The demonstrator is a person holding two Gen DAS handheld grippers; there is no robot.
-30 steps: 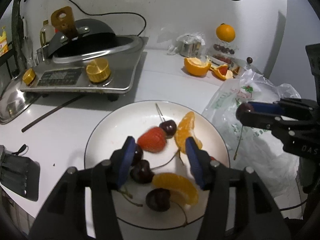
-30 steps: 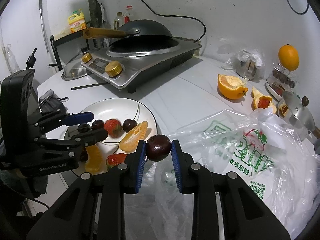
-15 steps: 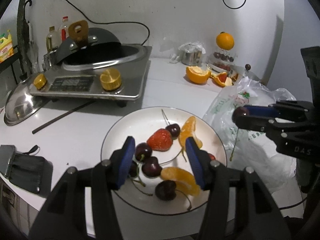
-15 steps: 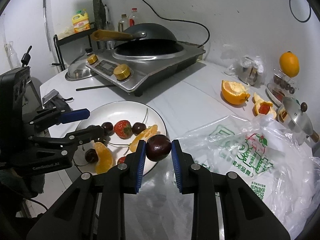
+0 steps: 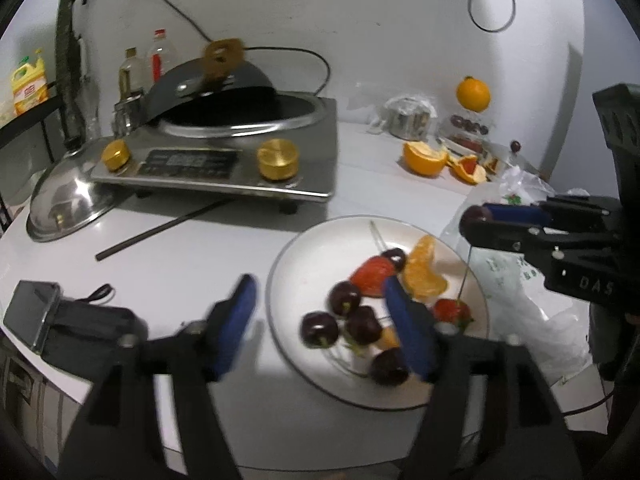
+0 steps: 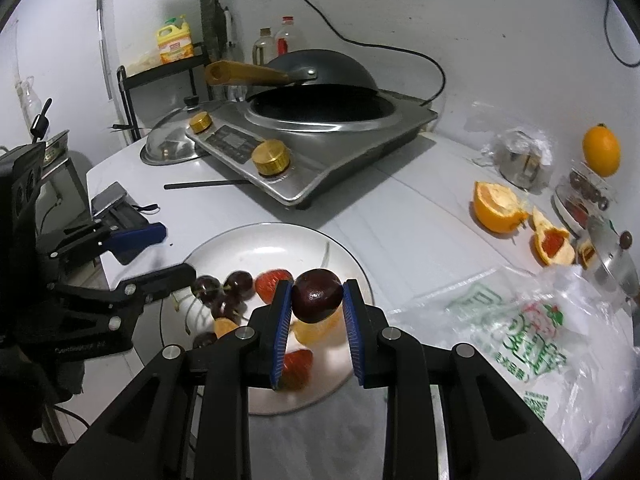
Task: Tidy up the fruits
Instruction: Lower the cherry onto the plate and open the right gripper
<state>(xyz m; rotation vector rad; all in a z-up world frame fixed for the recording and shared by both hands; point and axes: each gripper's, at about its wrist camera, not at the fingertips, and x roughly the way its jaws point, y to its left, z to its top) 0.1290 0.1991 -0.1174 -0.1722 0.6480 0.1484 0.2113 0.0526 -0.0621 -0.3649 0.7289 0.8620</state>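
dark glossy cherry [image 6: 316, 295] (stem attached), round, unbruised

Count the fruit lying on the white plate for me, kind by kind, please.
Cherries: 5
Strawberries: 2
Orange segments: 2 (one partly hidden)
Total: 9

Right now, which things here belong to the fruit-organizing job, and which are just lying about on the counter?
Part of the job:
- cherry, clamped in the right hand-held gripper
- white plate with cherries, strawberries and orange segments
- left hand-held gripper, jaws opening, nothing between them
- plastic bag

Lying about:
- induction cooker and wok
- steel lid
- chopstick
- orange peels
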